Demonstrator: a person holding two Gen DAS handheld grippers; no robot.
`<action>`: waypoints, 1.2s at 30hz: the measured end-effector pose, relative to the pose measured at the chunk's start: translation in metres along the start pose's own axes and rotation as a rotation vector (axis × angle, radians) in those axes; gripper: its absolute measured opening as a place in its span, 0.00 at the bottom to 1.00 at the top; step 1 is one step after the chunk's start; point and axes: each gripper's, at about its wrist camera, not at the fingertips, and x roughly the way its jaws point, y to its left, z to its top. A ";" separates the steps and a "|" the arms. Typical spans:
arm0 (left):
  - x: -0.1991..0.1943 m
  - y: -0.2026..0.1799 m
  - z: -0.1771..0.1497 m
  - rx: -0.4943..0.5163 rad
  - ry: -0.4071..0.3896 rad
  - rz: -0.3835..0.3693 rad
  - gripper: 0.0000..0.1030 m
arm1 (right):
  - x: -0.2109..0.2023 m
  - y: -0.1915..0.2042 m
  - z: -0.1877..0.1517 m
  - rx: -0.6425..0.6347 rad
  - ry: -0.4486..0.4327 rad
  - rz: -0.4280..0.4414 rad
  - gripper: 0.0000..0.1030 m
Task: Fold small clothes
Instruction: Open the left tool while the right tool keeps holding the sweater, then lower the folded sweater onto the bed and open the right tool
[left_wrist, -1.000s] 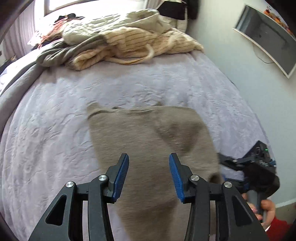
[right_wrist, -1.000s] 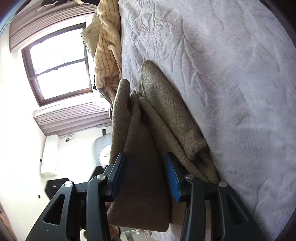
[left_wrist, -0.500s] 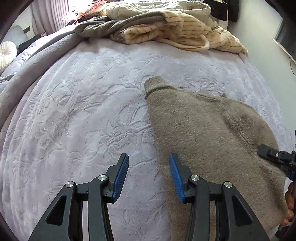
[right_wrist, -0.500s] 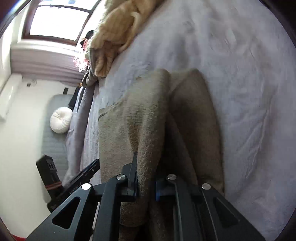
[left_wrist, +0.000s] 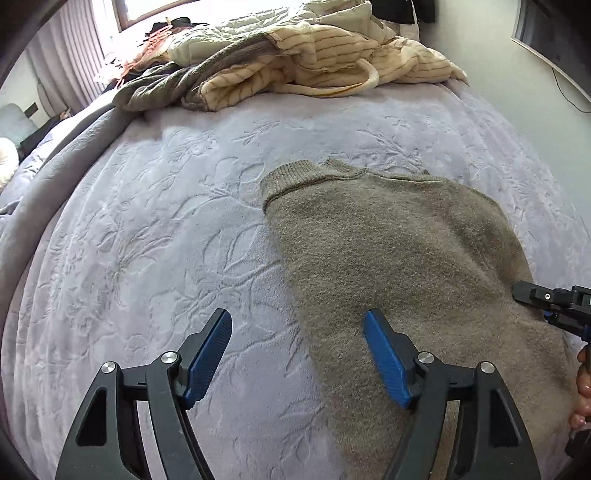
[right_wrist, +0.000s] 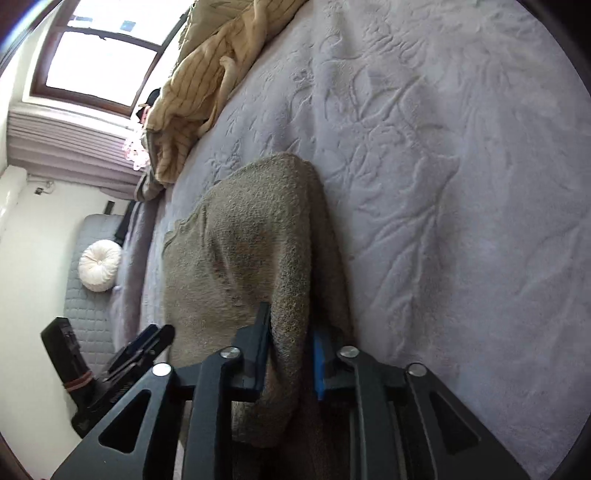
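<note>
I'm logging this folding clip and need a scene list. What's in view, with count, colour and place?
sweater: one, grey-brown knit, spread on the bed, near side
bedspread: one, pale lilac, embossed, covers the bed
clothes pile: one heap, cream striped and olive pieces, far end of the bed
window: one, brown frame, beyond the pile
round cushion: one, white, on a grey seat beside the bed
left claw: open, blue pads, above the sweater's left edge
right claw: shut on the sweater's right edge, lifting a fold
</note>
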 end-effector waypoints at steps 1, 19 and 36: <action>-0.005 0.002 -0.001 0.004 0.004 0.002 0.73 | -0.008 0.004 -0.001 -0.021 -0.003 -0.032 0.26; -0.013 -0.055 -0.095 0.103 0.190 -0.156 0.74 | -0.028 0.024 -0.102 -0.330 0.163 -0.187 0.02; -0.028 -0.033 -0.127 -0.006 0.209 -0.172 0.82 | -0.069 0.043 -0.094 -0.314 0.039 -0.192 0.35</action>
